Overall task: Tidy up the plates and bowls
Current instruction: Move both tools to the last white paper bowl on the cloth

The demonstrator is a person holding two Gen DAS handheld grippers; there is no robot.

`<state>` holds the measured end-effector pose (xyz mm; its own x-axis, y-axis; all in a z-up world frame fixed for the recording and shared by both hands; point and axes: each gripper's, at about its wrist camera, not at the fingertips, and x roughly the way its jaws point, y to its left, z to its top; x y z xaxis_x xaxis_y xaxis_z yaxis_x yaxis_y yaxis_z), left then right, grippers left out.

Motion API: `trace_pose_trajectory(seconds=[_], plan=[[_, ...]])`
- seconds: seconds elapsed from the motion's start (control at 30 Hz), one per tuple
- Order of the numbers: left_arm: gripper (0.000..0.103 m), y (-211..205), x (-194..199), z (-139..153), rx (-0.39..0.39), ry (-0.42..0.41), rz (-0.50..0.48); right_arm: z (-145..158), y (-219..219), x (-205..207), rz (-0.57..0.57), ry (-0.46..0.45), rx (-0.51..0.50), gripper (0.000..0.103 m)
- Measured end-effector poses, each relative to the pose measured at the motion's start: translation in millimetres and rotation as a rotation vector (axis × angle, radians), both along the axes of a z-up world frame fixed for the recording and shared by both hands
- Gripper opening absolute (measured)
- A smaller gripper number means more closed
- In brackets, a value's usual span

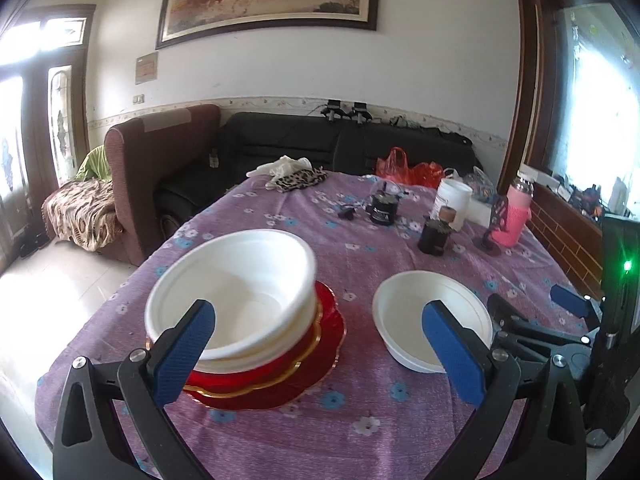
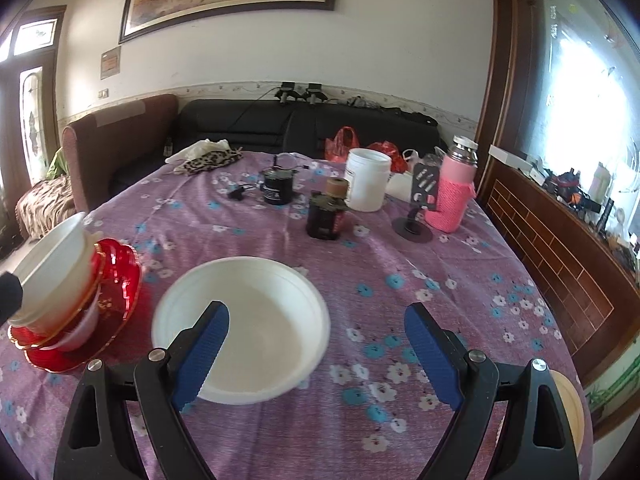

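Observation:
A stack of white bowls (image 1: 236, 296) sits on red gold-rimmed plates (image 1: 320, 344) on the purple flowered tablecloth (image 1: 360, 432). A single white bowl (image 1: 404, 312) stands to the right of the stack. My left gripper (image 1: 320, 348) is open and empty, its fingers straddling the gap between stack and single bowl. My right gripper (image 2: 316, 352) is open and empty, just above the near right rim of the single bowl (image 2: 256, 320). The stack (image 2: 60, 280) shows at the left in the right wrist view. The right gripper (image 1: 560, 312) shows at the right edge of the left wrist view.
At the far side of the table stand a white tub (image 2: 368, 184), a pink-sleeved flask (image 2: 452, 196), two dark jars (image 2: 324, 216), a black stand (image 2: 414, 232) and leopard cloth (image 2: 208, 162). A cream lid (image 2: 568, 412) lies at the near right edge. Sofas stand behind.

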<state>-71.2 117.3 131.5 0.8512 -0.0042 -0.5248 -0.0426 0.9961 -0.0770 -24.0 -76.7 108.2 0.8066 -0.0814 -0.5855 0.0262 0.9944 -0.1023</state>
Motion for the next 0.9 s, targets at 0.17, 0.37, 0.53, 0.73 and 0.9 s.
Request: trace_pose_trajectory(seconds=[0.17,0.37,0.53,0.73,0.9], plan=[[0.103,-15,10,-8,0.008,0.034,-0.023,-6,-17,10,-0.032,0.009,-0.014,0.094],[0.103,-26,21,-16,0.013,0.068,-0.036,-11,-30,17,-0.052,0.018,-0.007,0.094],[0.103,-32,26,-19,0.018,0.083,-0.046,-15,-34,24,-0.056,0.026,-0.009,0.094],[0.103,-36,25,-14,0.015,0.063,-0.048,-18,-38,29,-0.060,0.028,-0.001,0.094],[0.103,-41,20,-8,0.014,0.037,-0.062,-20,-39,35,-0.069,0.028,-0.013,0.094]])
